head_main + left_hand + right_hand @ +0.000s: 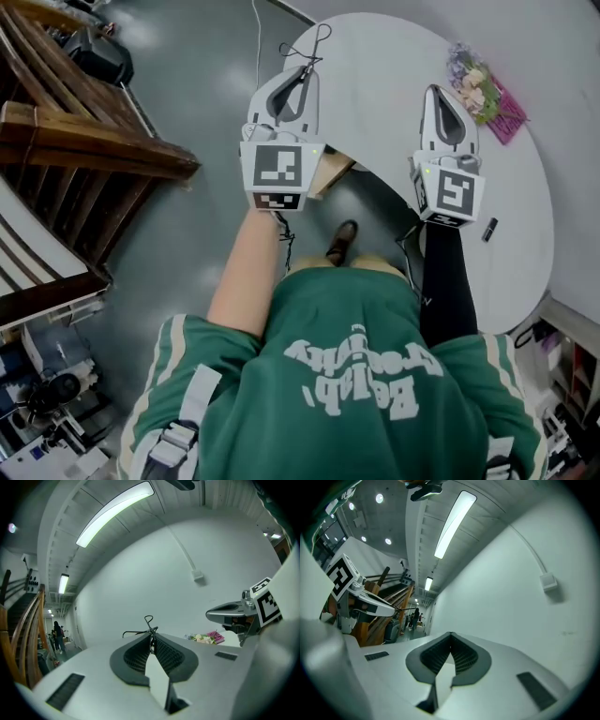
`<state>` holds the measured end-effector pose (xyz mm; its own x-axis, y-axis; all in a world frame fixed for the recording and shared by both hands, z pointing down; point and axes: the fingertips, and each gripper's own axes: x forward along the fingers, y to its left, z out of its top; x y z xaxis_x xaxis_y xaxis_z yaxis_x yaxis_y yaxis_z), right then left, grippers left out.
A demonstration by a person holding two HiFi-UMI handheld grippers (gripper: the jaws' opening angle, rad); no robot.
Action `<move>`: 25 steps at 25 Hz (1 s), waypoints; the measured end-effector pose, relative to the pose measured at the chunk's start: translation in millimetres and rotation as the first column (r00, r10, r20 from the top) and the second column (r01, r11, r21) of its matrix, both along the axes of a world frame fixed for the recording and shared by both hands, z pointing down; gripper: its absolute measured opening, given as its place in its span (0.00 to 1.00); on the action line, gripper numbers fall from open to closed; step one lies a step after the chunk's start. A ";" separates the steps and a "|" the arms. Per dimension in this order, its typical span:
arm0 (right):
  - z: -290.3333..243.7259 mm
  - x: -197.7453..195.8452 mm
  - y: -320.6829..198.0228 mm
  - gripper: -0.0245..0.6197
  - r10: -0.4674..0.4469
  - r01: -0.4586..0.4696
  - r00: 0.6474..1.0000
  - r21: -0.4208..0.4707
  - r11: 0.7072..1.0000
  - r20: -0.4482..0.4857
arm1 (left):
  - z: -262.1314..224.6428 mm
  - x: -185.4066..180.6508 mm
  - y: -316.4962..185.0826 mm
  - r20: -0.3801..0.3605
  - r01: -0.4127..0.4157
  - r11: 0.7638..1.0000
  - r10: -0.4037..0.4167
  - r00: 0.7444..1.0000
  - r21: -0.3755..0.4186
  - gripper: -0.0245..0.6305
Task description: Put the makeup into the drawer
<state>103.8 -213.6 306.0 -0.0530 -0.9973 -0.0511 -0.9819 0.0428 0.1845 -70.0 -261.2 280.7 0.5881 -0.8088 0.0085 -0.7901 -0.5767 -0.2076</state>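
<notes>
My left gripper (304,71) is shut on a thin black wire eyelash curler (314,42), which juts out past its tips above the far left edge of the white table (375,84). The left gripper view shows the curler (147,624) pinched at the tips of that gripper (151,637), loops sticking up and to the left. My right gripper (440,92) hovers over the table to the right, jaws together with nothing between them; its own view (450,634) shows the same. A small black makeup tube (488,230) lies on the table near the right gripper's marker cube.
A bunch of flowers on pink wrapping (483,94) lies at the table's far right. A light wooden piece (334,173) shows under the table's inner curve. A wooden staircase (84,141) fills the left side. A shoe (342,242) stands on the grey floor.
</notes>
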 end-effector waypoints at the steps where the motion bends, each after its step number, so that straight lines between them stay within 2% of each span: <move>1: 2.1 -3.9 -1.7 0.05 -0.007 0.007 1.000 -0.002 1.000 0.000 | 7.1 -4.1 -1.6 0.001 0.006 1.000 -0.006 1.000 -0.012 0.10; 4: 8.5 -16.9 -8.5 0.05 -0.022 0.022 1.000 -0.021 1.000 -0.011 | 48.0 -17.9 -5.7 0.020 0.007 0.997 -0.006 1.000 -0.071 0.10; 6: 11.7 -22.8 -11.5 0.05 -0.026 0.025 1.000 -0.034 0.999 -0.017 | 91.4 -26.9 -5.4 0.050 0.017 0.990 -0.010 0.999 -0.144 0.10; 11: 23.6 -29.8 -16.4 0.05 -0.037 0.034 0.999 -0.067 0.997 -0.037 | 203.7 -46.4 6.0 0.147 0.045 0.942 0.005 0.989 -0.332 0.10; 15: 38.0 -26.8 -15.1 0.05 -0.029 0.022 0.998 -0.098 0.995 -0.064 | 275.6 -56.3 22.3 0.194 0.069 0.889 0.023 0.981 -0.452 0.10; 19: 46.0 -25.8 -15.4 0.05 -0.028 0.018 0.996 -0.114 0.993 -0.080 | 332.8 -62.9 40.8 0.215 0.088 0.816 0.045 0.976 -0.571 0.10; 25: 50.2 -28.3 -18.6 0.05 -0.043 0.033 0.996 -0.123 0.992 -0.083 | 387.4 -68.8 59.2 0.265 0.116 0.734 0.090 0.960 -0.669 0.10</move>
